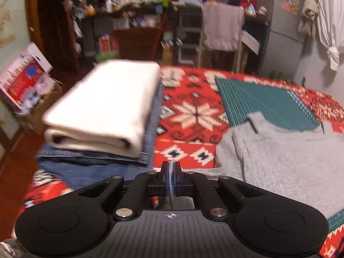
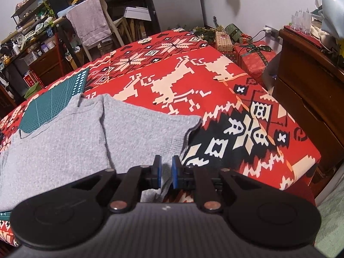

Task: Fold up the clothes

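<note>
At far left, folded cream cloth (image 1: 103, 105) tops stacked blue denim (image 1: 92, 163). Your left gripper (image 1: 171, 172) pinches a sliver of the soft grey knit sweater (image 2: 64, 142) spread on the red patterned bed (image 2: 193, 81); your right gripper (image 2: 166, 169) hovers with its pads apart above the hem. Light, limp: grip edges.

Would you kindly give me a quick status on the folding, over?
Left tongs shut on grey sweater edge. Right tongs open above its hem. Sweater flat on red blanket. Folded stack to the left, nothing in the way.
</note>
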A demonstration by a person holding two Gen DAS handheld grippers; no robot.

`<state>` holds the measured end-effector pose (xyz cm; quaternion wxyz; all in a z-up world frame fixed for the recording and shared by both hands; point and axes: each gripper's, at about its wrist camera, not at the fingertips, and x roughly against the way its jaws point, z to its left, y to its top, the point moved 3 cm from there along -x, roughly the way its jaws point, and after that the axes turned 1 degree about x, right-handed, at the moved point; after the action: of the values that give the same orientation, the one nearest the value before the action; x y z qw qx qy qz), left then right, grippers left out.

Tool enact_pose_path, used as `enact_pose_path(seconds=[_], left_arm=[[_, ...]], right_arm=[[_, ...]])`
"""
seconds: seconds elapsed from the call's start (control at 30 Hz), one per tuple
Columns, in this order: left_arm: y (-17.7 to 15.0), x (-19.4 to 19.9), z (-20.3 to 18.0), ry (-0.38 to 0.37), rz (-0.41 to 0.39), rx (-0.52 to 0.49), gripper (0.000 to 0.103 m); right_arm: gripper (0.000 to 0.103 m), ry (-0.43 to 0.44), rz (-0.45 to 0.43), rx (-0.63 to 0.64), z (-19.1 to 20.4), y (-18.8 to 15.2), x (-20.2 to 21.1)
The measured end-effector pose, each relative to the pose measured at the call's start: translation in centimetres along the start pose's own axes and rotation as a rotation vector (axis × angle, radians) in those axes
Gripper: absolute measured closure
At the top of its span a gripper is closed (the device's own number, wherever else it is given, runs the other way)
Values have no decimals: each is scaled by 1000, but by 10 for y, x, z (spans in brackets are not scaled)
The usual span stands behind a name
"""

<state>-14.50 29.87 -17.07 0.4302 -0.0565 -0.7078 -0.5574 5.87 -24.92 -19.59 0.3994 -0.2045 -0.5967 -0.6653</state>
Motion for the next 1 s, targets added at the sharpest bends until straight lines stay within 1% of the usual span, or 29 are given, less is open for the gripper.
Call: enact_pose_path(seconds=[0.07, 0.13, 0.2, 0.27, 0.33, 0.4, 0.5, 0.57, 0.6, 0.7, 0.73, 0.77, 0.8, 0.83, 0.9, 0.97, 1.0], left_arm=[[-1, 12, 4, 28, -2, 11, 99], [-7, 14, 12, 34, 33, 39, 99], [-14, 11, 19, 22, 69, 72, 99], [-17, 10, 24, -13, 78, 94, 99], [-17, 8, 25, -28, 60, 88, 99], [-14, 2, 27, -35, 52, 83, 99], [-12, -7, 29, -52, 54, 65, 99], [-13, -12, 31, -67, 66, 48, 99], [-14, -13, 32, -77, 76, 45, 97], [-15, -11, 40, -115, 90, 77, 91], [-14, -9, 42, -126, 90, 91, 87], [-12, -5, 44, -128, 92, 86, 76], [-11, -1, 46, -130, 94, 81, 71], [-9, 2, 48, -132, 95, 76, 71], [-9, 12, 52, -127, 100, 26, 71], [-10, 23, 58, -129, 98, 15, 71], [-11, 30, 62, -132, 94, 24, 70]], right_arm=[[91, 3, -4, 33, 6, 3, 0], [90, 7, -14, 108, 21, 6, 1], [90, 20, -35, 215, 43, 9, 5], [91, 55, -52, 316, 68, 11, 8], [91, 126, -54, 402, 99, 10, 10], [91, 210, -40, 446, 129, 5, 8], [91, 350, 3, 508, 180, -8, 2], [90, 450, 31, 584, 221, -21, -1], [90, 500, 47, 631, 242, -30, -1], [91, 645, 96, 762, 302, -57, 0], [91, 685, 112, 791, 321, -66, 0], [91, 723, 128, 820, 339, -75, 1], [91, 754, 138, 853, 356, -84, 2], [91, 780, 145, 889, 372, -94, 4], [91, 814, 159, 944, 396, -109, 3], [91, 837, 164, 997, 416, -124, 3], [91, 836, 154, 1029, 424, -130, 4]])
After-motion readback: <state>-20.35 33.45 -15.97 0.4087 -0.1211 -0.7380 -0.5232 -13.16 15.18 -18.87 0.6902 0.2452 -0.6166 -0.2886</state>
